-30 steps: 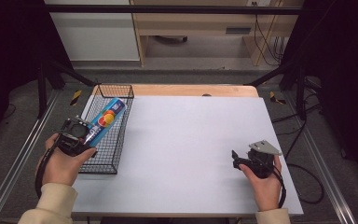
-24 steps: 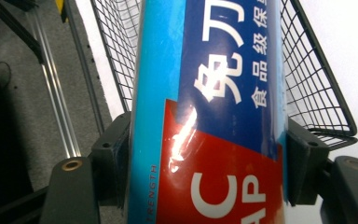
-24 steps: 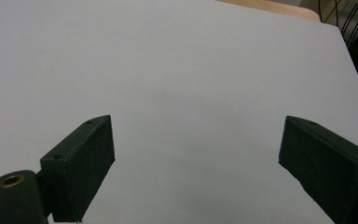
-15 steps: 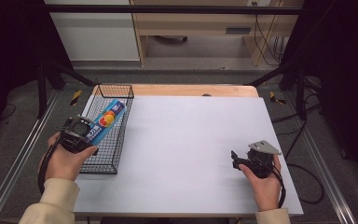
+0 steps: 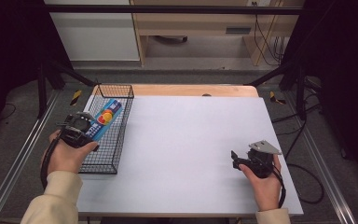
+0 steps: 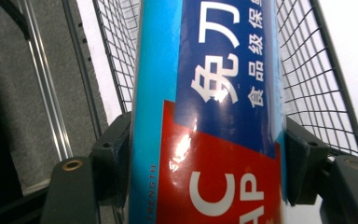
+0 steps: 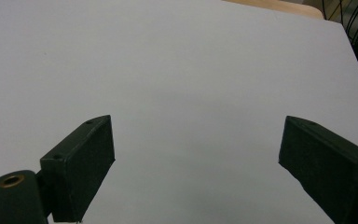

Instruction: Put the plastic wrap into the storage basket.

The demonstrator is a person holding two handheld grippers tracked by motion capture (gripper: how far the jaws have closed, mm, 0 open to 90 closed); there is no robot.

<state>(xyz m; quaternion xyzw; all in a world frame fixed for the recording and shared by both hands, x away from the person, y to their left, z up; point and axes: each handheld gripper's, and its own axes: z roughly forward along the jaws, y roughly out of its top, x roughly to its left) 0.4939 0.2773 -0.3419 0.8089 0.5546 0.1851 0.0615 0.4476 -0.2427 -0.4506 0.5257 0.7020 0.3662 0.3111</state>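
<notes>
A black wire basket sits at the table's left edge. Over it, the left gripper pinches a long blue-and-red box between its jaws; the box slants up, its far end reaching above the basket's far half. Compared with a second ago, the box has drawn nearer and further left with the hand. The right gripper rests near the right edge, jaws spread wide around nothing. The white table between them lies open.
</notes>
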